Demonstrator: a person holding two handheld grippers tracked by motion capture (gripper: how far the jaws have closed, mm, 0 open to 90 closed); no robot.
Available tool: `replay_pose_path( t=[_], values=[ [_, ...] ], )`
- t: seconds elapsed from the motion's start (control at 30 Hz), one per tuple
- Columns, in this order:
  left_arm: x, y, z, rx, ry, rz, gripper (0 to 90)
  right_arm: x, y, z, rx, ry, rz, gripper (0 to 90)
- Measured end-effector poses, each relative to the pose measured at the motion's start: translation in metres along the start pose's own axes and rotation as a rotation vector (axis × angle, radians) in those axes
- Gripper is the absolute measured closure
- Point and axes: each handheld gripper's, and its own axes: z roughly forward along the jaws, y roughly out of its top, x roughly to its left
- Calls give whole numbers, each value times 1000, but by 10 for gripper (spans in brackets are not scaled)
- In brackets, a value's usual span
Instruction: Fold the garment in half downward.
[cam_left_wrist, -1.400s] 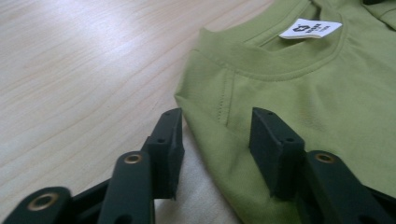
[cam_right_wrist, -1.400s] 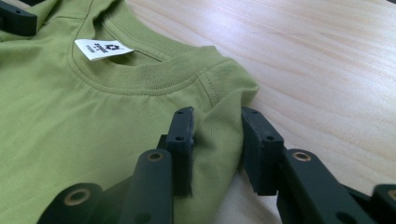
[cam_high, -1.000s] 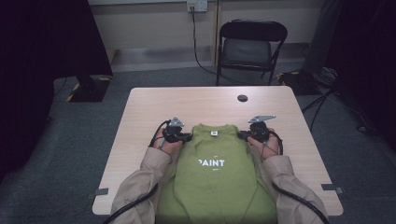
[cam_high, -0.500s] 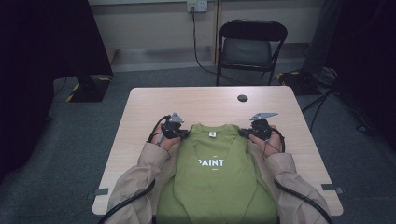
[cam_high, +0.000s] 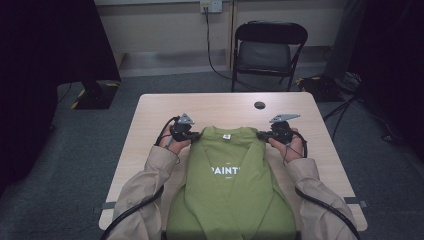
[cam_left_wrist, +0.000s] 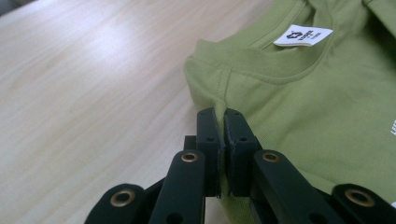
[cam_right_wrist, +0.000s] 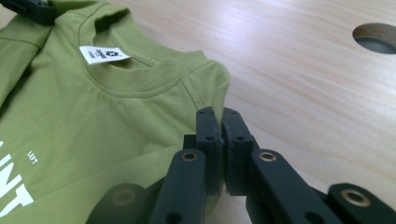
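An olive-green T-shirt (cam_high: 227, 185) with white lettering lies folded lengthwise on the light wooden table (cam_high: 220, 107), collar toward the far side, its lower part hanging over the near edge. My left gripper (cam_high: 194, 134) is shut on the shirt's left shoulder fold; in the left gripper view the green cloth (cam_left_wrist: 289, 107) is pinched between the black pads (cam_left_wrist: 208, 135). My right gripper (cam_high: 263, 134) is shut on the right shoulder fold, and the right gripper view has the cloth (cam_right_wrist: 116, 112) clamped between its pads (cam_right_wrist: 233, 135). A white neck label (cam_left_wrist: 302, 35) shows inside the collar.
A round cable hole (cam_high: 259, 105) sits in the tabletop beyond the right gripper, also seen as the cable hole (cam_right_wrist: 376, 38). A black folding chair (cam_high: 269, 50) stands behind the table. Bare wood surrounds the shirt on the far and side parts of the table.
Both grippers have risen slightly with the shoulders of the shirt, lifting the collar end a little off the table. The shirt otherwise lies as before.
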Motion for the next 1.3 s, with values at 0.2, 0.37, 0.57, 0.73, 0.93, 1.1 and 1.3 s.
replay_pose_path(
  t=[0.2, 0.37, 0.57, 0.73, 0.93, 1.1, 1.3],
  values=[
    [11, 8, -4, -4, 7, -9, 862, -5, 14, 3, -16, 18, 2, 872],
    [21, 17, -6, 9, 6, -21, 862, -11, 26, 4, -32, 30, 16, 872],
    [31, 32, -5, 19, 21, -27, 862, -15, 39, 9, -14, 22, 8, 872],
    [41, 52, -5, -3, 40, -46, 861, -25, 62, 9, -12, -4, 1, 872],
    [53, 77, -6, -30, 61, -54, 859, -40, 90, 8, -26, -44, -15, 872],
    [64, 96, -7, -76, 90, -82, 858, -49, 113, 3, -74, -74, -24, 872],
    [66, 100, -8, -80, 93, -71, 857, -50, 121, -1, -93, -77, -40, 872]
  ],
)
